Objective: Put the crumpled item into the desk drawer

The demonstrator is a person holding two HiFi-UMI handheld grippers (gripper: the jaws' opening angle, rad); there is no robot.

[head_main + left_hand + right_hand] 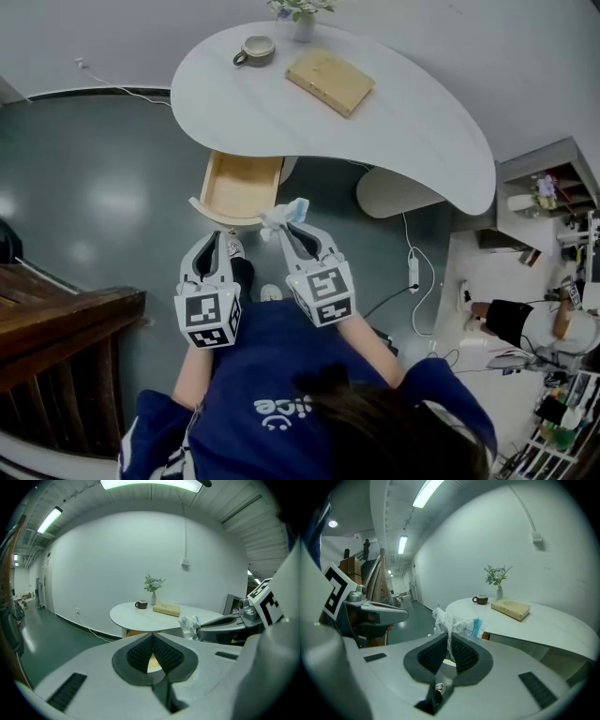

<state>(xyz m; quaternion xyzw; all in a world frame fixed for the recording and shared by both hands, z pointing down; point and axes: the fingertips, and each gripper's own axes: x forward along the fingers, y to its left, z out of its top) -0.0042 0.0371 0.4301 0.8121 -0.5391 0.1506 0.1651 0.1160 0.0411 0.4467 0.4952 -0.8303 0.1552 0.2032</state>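
White desk (281, 108) bears mug (255, 51), book (330, 81), vase (304, 27).

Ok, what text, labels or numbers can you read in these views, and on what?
"ice": white print on the blue shirt, seen upside down; the rest is hidden by hair.
Cubes on left gripper and right gripper: square patterns, no letters.
On the book: no title legible.
On the shelf clutter: too small to read.

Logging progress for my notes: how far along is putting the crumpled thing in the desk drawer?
Done: the light wooden desk drawer stands open. In hand: the right gripper is shut on the crumpled white-and-blue paper wad, near the drawer's front. Remaining: carry it over, release it inside.
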